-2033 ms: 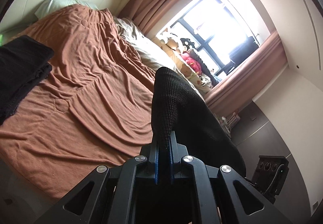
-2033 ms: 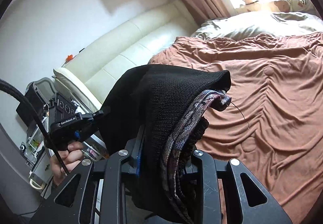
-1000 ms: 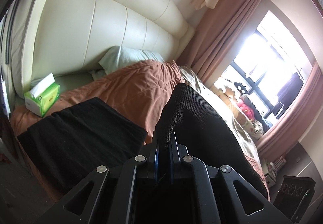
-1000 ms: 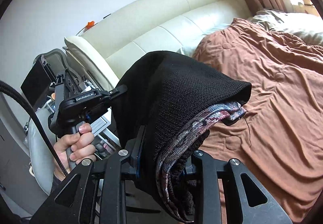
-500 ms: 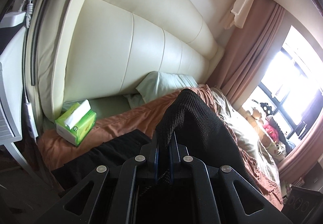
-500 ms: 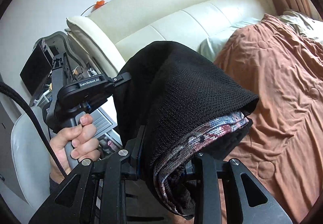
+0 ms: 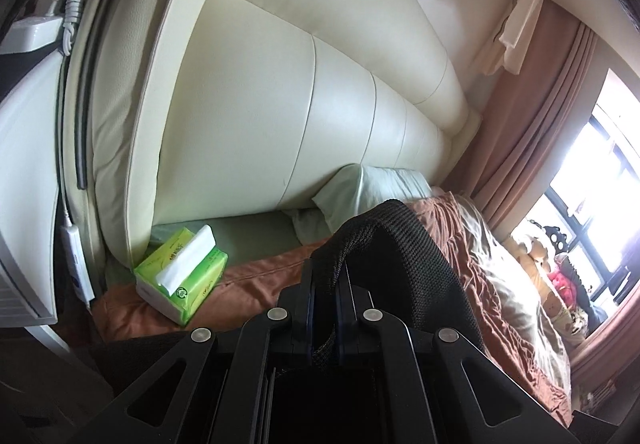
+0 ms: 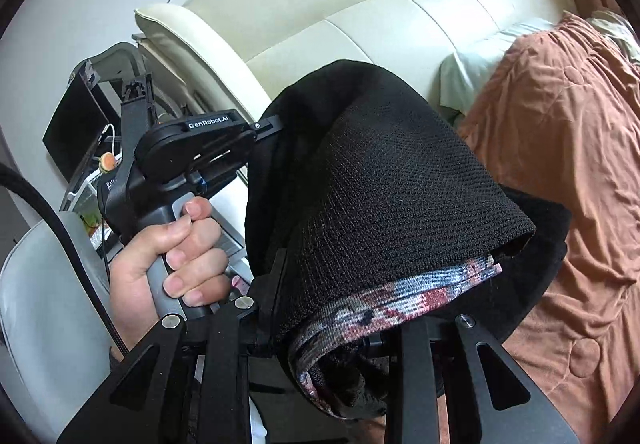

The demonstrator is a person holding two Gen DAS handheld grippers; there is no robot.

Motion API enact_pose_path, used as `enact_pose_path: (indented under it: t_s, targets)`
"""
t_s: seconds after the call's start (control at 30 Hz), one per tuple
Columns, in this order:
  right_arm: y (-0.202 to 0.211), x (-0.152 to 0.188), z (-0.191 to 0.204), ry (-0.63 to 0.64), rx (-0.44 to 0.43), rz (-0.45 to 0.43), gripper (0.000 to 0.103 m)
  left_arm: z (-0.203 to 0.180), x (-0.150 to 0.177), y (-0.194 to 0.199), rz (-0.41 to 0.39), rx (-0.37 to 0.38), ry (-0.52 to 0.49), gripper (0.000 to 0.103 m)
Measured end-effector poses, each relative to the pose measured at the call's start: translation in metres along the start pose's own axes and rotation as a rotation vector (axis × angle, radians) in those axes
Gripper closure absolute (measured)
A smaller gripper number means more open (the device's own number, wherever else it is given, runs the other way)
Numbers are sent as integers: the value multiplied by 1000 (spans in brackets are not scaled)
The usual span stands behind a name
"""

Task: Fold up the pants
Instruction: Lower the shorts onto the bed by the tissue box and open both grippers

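The black knit pants [image 7: 404, 256] hang in the air between both grippers, over the bed's head end. In the left wrist view my left gripper [image 7: 324, 304] is shut on a thin fold of the fabric, which drapes away to the right. In the right wrist view my right gripper [image 8: 340, 320] is shut on a thick bunch of the pants [image 8: 392, 180], and the patterned red-grey waistband [image 8: 400, 284] shows at the lower edge. A hand [image 8: 176, 256] holds the left gripper [image 8: 268, 124] at the left, its tip reaching into the cloth.
A folded black garment [image 7: 152, 344] lies on the brown bedspread [image 7: 256, 272] just under the left gripper. A green tissue box [image 7: 180, 276] sits by the cream headboard [image 7: 300, 104], with a pale pillow [image 7: 368, 188] behind. A grey chair [image 8: 48, 304] and bedside clutter stand at the left.
Both grippers carried the pants left toward the headboard. The tissue box and headboard grew larger in the left wrist view, and the folded black garment slid under the gripper. Both grips held.
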State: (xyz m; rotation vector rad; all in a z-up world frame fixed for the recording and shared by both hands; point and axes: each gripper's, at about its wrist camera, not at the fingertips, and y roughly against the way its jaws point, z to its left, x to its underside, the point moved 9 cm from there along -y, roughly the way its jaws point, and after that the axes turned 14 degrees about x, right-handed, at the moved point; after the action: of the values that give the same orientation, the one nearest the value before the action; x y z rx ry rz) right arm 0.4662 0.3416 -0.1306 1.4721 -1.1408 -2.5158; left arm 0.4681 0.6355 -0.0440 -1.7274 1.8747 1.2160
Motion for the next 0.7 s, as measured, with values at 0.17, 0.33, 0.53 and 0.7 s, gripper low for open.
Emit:
enact_pose_path:
  t_s: [0.17, 0.33, 0.53, 0.7]
  targets:
    - [-52, 1, -34, -50, 62, 42, 78, 29, 38, -54, 93, -56, 29, 94]
    - [-79, -3, -65, -111, 90, 53, 78, 24, 52, -62, 92, -92, -2, 73]
    - [-94, -7, -92, -177, 94, 79, 77, 5, 62, -37, 67, -106, -68, 53]
    - [-105, 11, -107, -337, -44, 196, 62, 6, 97, -28, 118, -110, -45, 53]
